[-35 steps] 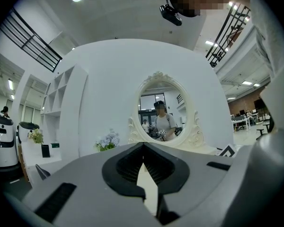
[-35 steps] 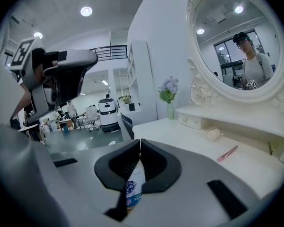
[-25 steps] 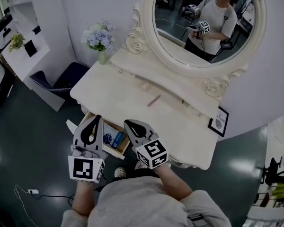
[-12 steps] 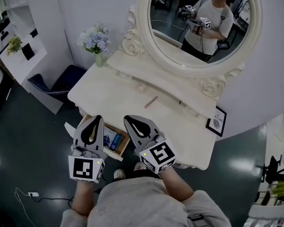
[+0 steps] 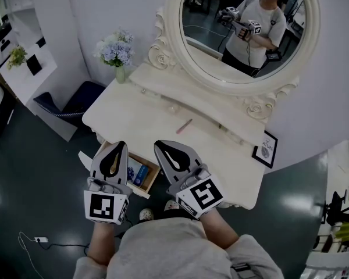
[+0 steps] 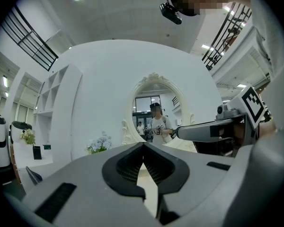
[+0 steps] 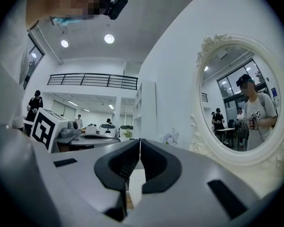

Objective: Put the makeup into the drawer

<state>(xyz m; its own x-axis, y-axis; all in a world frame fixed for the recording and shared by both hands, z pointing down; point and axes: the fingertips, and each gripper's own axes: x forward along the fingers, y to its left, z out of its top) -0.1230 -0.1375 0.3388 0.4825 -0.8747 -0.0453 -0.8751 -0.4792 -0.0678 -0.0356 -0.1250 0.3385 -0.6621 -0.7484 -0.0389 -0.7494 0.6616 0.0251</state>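
Cream vanity table [image 5: 221, 156], pink makeup stick [image 5: 184, 125] on top; drawer [image 5: 153, 178] open; dark floor [image 5: 35, 173]; left claw [image 5: 117, 145], right claw [image 5: 163, 145] closed, empty.

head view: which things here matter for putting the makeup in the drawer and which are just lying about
For the job:
- pink makeup stick on the dressing table
- open drawer
- left hand-held gripper and right hand-held gripper, both shut, empty

Just lying about:
- flower vase
- mirror
- framed card
- blue chair
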